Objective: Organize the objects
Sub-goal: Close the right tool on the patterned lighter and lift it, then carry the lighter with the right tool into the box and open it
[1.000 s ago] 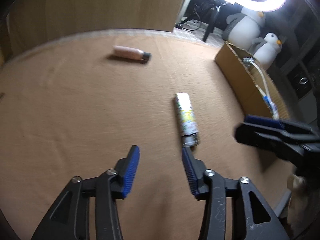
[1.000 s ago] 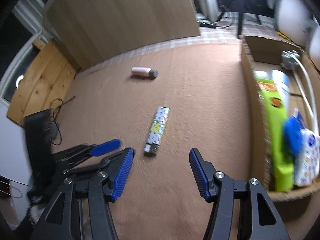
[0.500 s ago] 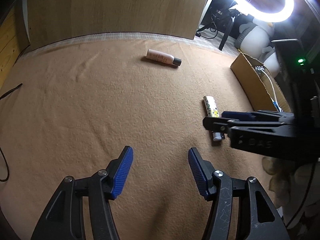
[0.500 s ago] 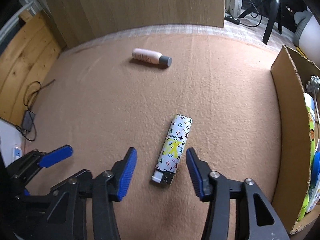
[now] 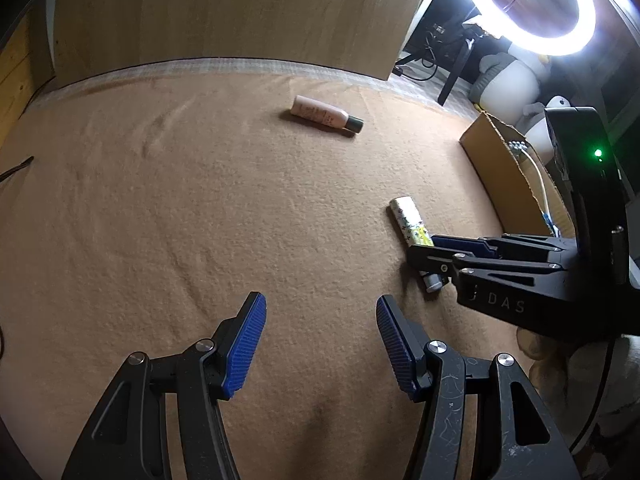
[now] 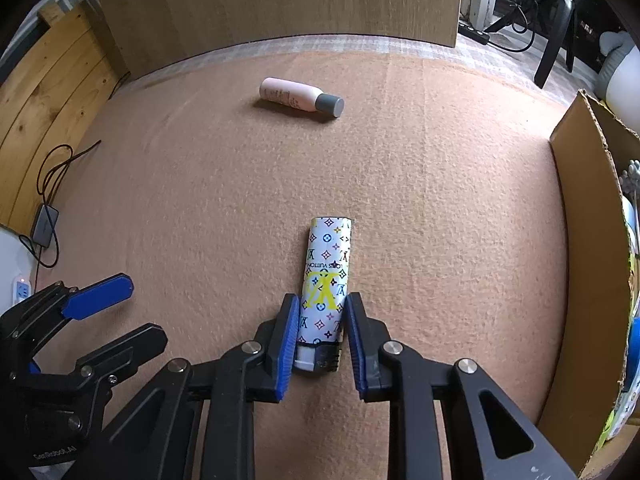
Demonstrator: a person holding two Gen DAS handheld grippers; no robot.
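- The cardboard box point(image 6: 580, 240), right of the right gripper point(image 6: 321, 336), is cut off by the frame edge; its contents are hard to make out.
- The right gripper's jaws have just been closing and now pinch the lighter point(image 6: 326, 280), printed "LOUIS VUITTON", lying on the tan blanket point(image 6: 200, 200).
- The left gripper point(image 5: 320, 344) hangs spread, nothing between its pads.
- The pink bottle point(image 6: 300, 96) lies well ahead; its label is unreadable.

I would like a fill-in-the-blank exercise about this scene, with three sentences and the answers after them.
1. The right gripper has just been closing around the patterned ____, which lies between its pads.
2. The pink bottle lies on its ____ on the brown cloth.
3. The left gripper is ____, with nothing between its pads.

Missing words: lighter; side; open
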